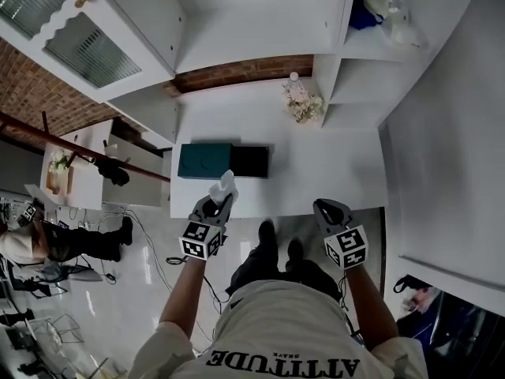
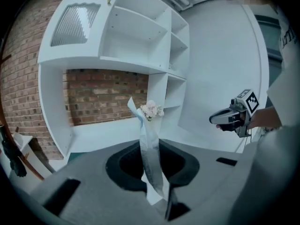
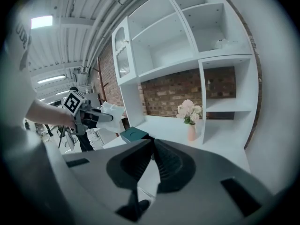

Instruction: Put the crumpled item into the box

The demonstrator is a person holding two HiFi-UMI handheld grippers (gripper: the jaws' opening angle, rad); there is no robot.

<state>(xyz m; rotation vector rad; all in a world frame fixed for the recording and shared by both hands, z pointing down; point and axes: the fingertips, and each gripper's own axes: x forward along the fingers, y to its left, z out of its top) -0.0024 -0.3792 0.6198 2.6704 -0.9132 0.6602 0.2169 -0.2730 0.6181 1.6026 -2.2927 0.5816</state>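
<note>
One crumpled white paper [image 1: 226, 185] is pinched in the left tongs [image 1: 221, 200], which are closed narrowly on it so that a strip sticks up past their tips. The paper is in the air at the near side of the teal box [image 1: 204, 160] (not in it), and the box lies on the white surface [image 1: 331, 164]. The right tongs [image 1: 327, 209] hover well to the right, tips together with nothing between them. A vase of flowers [image 1: 302, 103] stands farther back.

Dim, fisheye-warped, edges perhaps blurred
</note>
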